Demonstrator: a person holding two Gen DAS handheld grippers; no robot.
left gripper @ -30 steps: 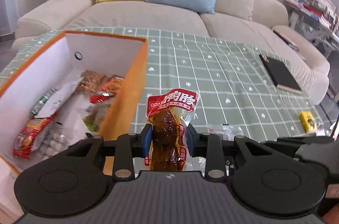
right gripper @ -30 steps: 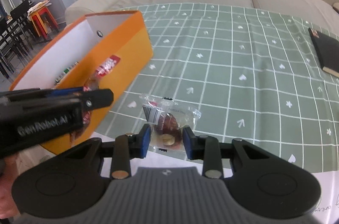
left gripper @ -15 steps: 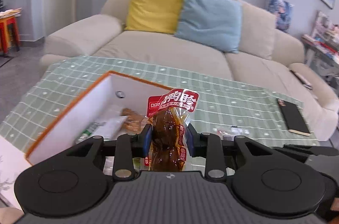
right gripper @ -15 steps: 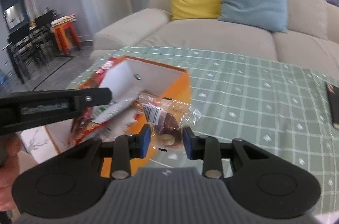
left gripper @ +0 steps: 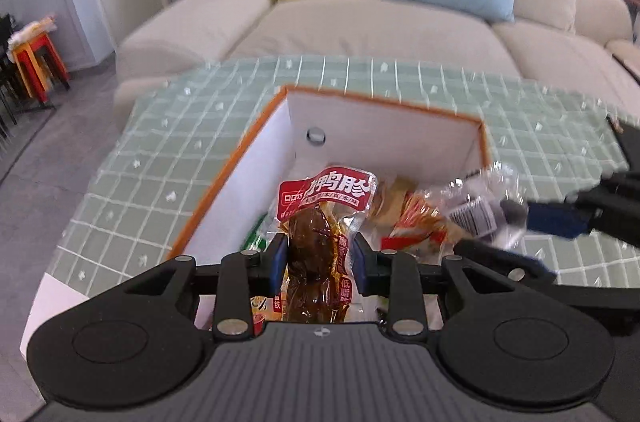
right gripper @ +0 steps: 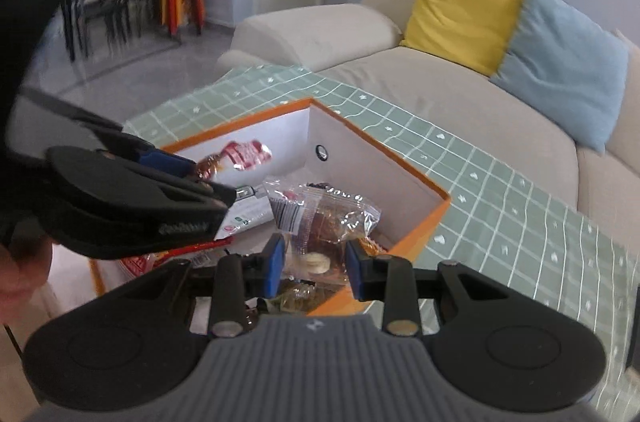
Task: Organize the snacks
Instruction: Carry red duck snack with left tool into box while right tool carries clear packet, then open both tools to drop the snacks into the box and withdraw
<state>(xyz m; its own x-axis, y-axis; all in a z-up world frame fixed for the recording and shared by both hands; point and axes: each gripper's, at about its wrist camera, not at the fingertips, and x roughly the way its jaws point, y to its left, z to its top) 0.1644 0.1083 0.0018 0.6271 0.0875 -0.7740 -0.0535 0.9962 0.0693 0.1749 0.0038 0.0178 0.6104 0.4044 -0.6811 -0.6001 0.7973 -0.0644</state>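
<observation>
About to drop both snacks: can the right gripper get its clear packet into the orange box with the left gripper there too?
Probably yes. The right gripper holds the clear packet above the orange box, beside the left gripper.

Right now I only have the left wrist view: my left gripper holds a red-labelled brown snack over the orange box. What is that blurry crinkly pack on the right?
Observer: In the right wrist view it is a clear snack packet, pinched between the right gripper's blue pads.
Operator: Is it over the orange box too?
Observer: Yes, it appears to hang above the near end of the orange box, with other snacks lying below it.
Operator: Anything in the room that I can't see?
Observer: Dark dining chairs stand beyond the stacked orange stools; your view barely catches them.
</observation>
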